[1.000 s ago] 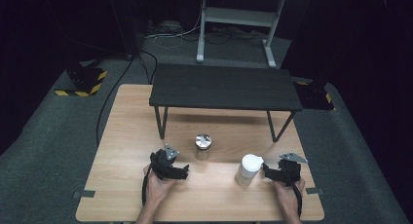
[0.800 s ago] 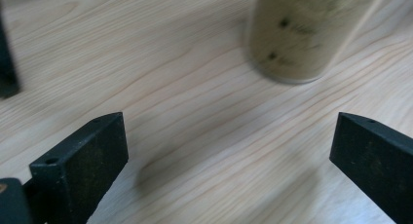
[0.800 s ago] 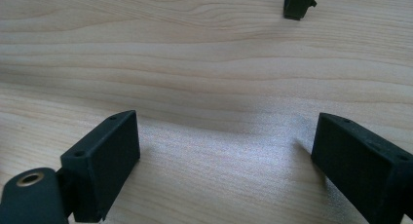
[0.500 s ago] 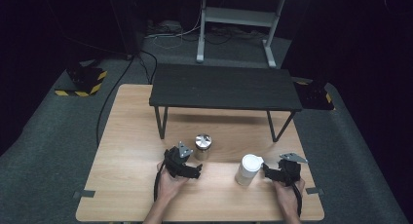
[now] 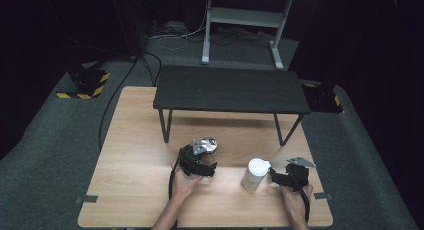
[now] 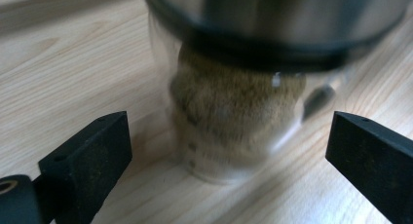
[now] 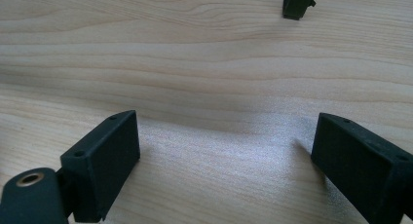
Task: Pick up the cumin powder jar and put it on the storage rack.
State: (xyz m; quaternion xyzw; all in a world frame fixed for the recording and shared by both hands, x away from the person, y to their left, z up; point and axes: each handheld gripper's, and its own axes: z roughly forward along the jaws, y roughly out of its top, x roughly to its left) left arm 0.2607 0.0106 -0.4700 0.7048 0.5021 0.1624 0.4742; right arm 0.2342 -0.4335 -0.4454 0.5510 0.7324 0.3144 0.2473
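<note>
A small glass jar (image 5: 210, 145) with a metal lid stands on the wooden table (image 5: 135, 160), in front of the black bench. In the left gripper view the jar (image 6: 234, 117) holds a brownish filling and its lid (image 6: 277, 29) looms close and blurred. My left gripper (image 5: 202, 155) is open right behind the jar, and its jaws (image 6: 229, 141) stand wide on either side without touching it. A white cylindrical container (image 5: 255, 173) stands to the right. My right gripper (image 5: 278, 174) rests open beside it, over bare wood (image 7: 224, 141).
A low black bench (image 5: 230, 89) stands across the far half of the table, on thin legs (image 5: 279, 135). One leg's foot (image 7: 296, 4) shows ahead of the right gripper. Grey carpet, cables and a yellow-black block (image 5: 85, 85) surround the table.
My left gripper has moved right and forward, up to the jar, which now sits between its open jaws. The right gripper and the white container have stayed put.
</note>
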